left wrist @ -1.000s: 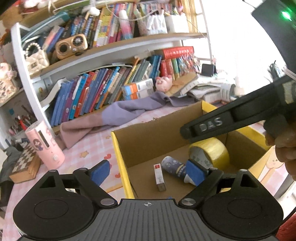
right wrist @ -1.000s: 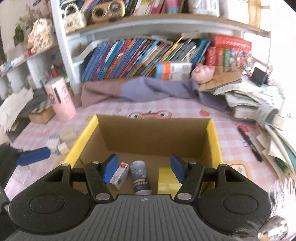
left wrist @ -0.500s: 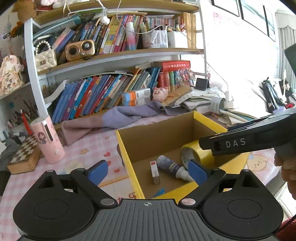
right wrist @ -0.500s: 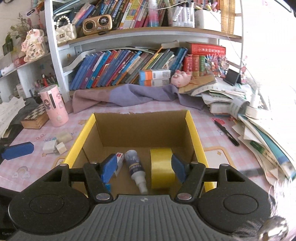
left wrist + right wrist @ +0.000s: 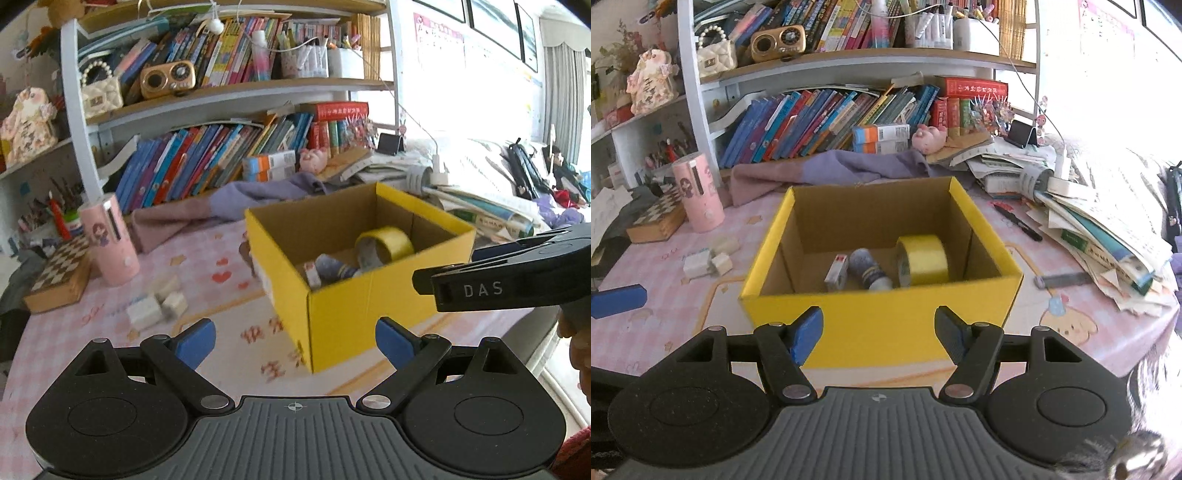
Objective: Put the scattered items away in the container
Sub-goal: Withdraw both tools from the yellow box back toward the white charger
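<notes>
A: What is seen at the far left of the desk (image 5: 665,332)?

B: A chessboard box (image 5: 657,218) is seen there, with a pink cylindrical cup (image 5: 698,197) standing upright just beside it. Nearer the middle, three small pale blocks (image 5: 707,258) are gathered together on the pink checked cover, outside the container.

A: And the left hand-held gripper (image 5: 295,341)?

B: Its blue pads are held wide apart and nothing is pinched between them. It is poised above the desk, short of the box's near corner. One of its blue pads (image 5: 618,301) is caught at the left edge of the right wrist view.

A: Where is the container placed?

B: The yellow cardboard box (image 5: 886,325) is set in the middle of the desk, open at the top. Three things are lying on its floor: a small white-and-red carton (image 5: 837,273) at the left, a blue patterned bottle (image 5: 868,271) on its side touching it, and a yellow tape roll (image 5: 921,260) standing on edge at the right.

A: How is the right hand-held gripper (image 5: 879,339) held?

B: It is pointed at the box's near wall from outside. Its jaws are opening, and nothing is caught between the pads.

A: What is found right of the box?

B: A black pen (image 5: 1017,221) is laid on the desk near the box's far corner, and a grey ruler (image 5: 1063,278) nearer the front. Beyond them a heap of books and papers (image 5: 1108,236) is piled along the desk's right edge.
</notes>
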`<state>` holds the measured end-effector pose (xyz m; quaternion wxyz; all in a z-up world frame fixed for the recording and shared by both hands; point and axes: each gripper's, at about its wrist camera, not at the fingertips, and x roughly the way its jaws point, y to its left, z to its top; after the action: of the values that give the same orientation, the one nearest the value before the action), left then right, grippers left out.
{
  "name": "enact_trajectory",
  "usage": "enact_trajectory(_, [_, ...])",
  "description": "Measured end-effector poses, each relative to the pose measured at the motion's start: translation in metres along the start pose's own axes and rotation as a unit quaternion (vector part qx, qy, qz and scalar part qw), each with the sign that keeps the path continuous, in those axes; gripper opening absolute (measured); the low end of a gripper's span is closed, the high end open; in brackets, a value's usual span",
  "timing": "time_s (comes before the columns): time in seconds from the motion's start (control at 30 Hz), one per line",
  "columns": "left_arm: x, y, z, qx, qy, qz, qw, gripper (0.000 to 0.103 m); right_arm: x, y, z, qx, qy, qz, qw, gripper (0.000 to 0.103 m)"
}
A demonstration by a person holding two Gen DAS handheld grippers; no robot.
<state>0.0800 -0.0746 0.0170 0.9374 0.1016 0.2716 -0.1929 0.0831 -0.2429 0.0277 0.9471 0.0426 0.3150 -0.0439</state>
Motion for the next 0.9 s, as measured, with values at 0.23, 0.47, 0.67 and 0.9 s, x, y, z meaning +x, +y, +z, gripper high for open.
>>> enact_trajectory(0.23, [-0.024, 0.013, -0.025, -0.008, 0.018, 0.007, 0.9998, 0.095, -0.017, 0.023, -0.028, 0.012, 0.014, -0.003, 1.000, 0.070])
enact_trajectory(0.47, [-0.043, 0.027, -0.046, -0.020, 0.035, 0.017, 0.9990, 0.095, -0.027, 0.047, -0.048, 0.015, 0.033, 0.011, 0.999, 0.073])
enact_trajectory(0.67, [-0.057, 0.041, -0.059, -0.036, 0.041, 0.030, 0.9980, 0.096, -0.034, 0.067, -0.059, 0.001, 0.047, 0.032, 0.998, 0.075])
enact_trajectory(0.9, [-0.066, 0.051, -0.068, -0.044, 0.045, 0.041, 0.9972, 0.096, -0.037, 0.087, -0.066, -0.013, 0.059, 0.052, 0.997, 0.077])
